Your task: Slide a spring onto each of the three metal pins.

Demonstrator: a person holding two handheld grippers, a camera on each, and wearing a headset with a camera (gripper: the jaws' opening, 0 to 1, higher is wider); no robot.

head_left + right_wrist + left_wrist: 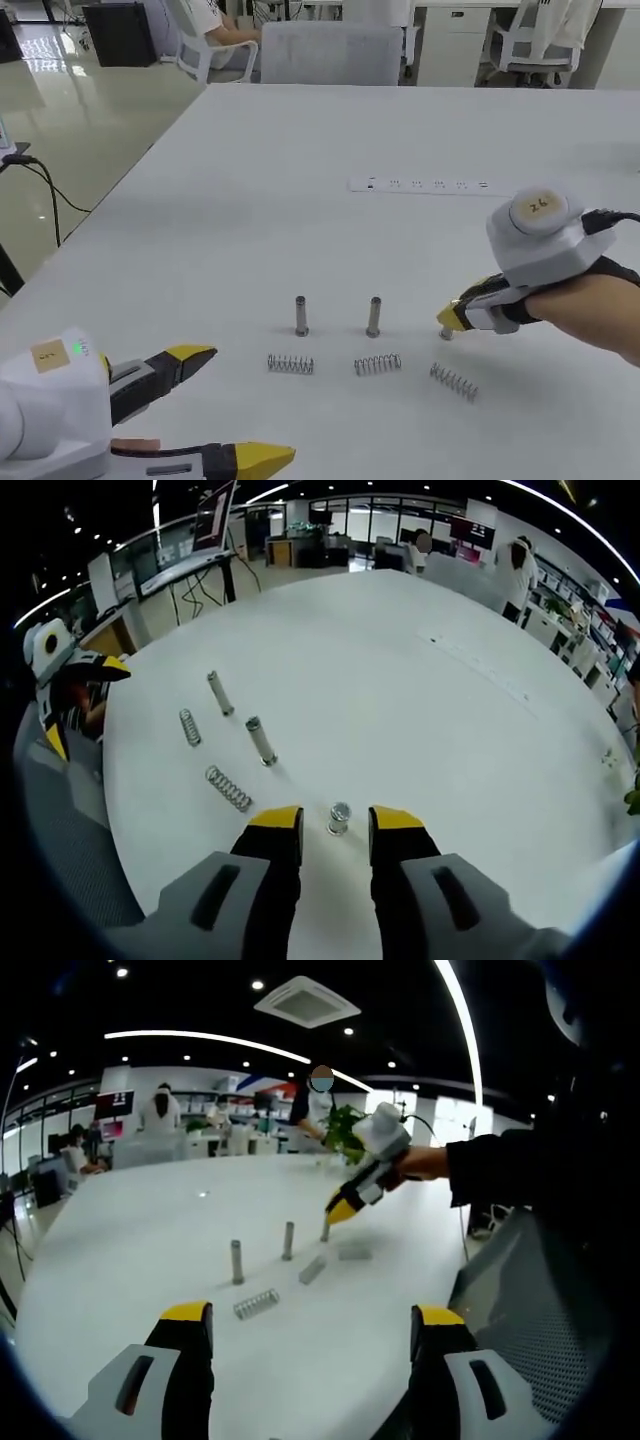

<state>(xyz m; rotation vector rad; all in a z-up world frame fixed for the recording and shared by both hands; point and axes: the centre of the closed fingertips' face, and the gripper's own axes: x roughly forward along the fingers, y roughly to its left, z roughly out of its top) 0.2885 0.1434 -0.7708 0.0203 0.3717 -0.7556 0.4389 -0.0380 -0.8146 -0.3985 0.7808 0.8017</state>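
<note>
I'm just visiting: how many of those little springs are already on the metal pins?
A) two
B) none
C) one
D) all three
B: in the head view the left spring, middle spring and right spring all lie flat on the table in front of the pins, whose shafts are bare.

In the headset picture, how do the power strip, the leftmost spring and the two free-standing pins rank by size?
1. The power strip: longest, despite lying farthest.
2. The leftmost spring: marginally longer than a pin, but nearer, so unsure.
3. The left pin and middle pin: look alike, tied.
</note>
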